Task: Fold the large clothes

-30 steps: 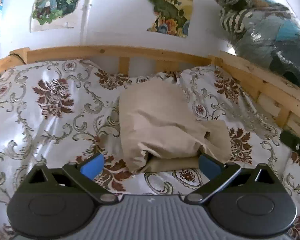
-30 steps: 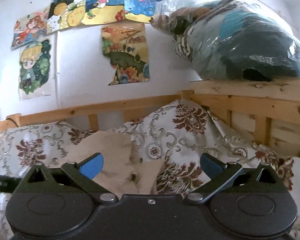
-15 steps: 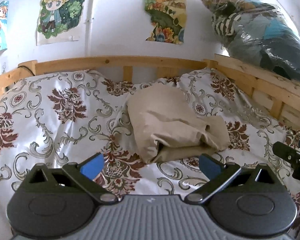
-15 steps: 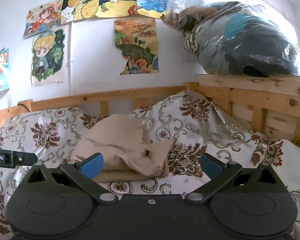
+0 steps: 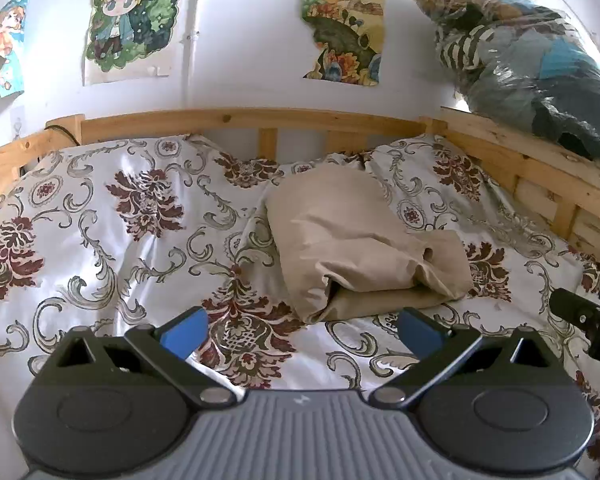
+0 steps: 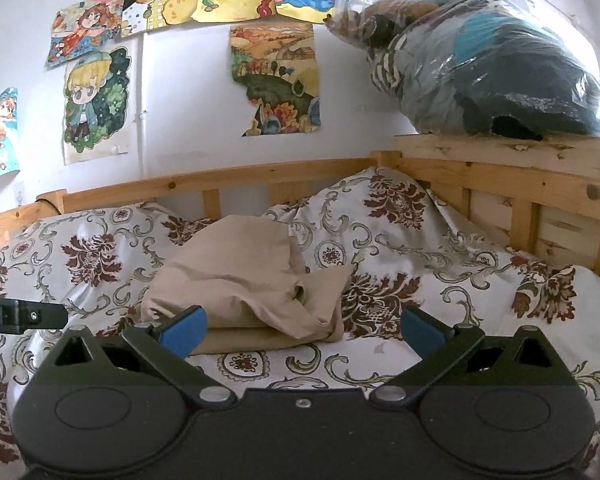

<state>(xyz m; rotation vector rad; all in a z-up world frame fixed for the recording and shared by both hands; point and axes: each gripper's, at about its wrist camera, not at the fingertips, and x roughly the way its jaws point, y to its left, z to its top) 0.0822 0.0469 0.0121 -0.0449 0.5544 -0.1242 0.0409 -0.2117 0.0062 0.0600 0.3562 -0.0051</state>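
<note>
Garment: one beige garment [image 5: 360,248], folded into a bundle of layers, lying on the floral bedspread [image 5: 112,240] toward the far side of the bed, just short of the wooden bed rail [image 5: 240,118].
Left tool [image 5: 300,334]: spread wide, holding nothing, hanging clear of the garment on its near side.
Right tool [image 6: 300,332]: also wide and empty, near side of the garment, a little to its right; its tip shows at the edge of my left view.
Step in hand: my reading is that the fold is about finished and I am checking it.
Doing it well: the top layer sits skewed, with a loose puckered flap at the garment's right end. If I tidy it, I would pinch that flap with my right tool and pin the garment's left edge with my left, then draw the flap flat along the lower layer. Slow pull; the bedspread is slick and wrinkled and may drag with the cloth.
Count: garments one; tools two; bed one; clear bag of clothes [image 6: 488,64] one, on the ledge to the garment's right; wall posters [image 6: 276,80] several, some cut off, so no exact count.
</note>
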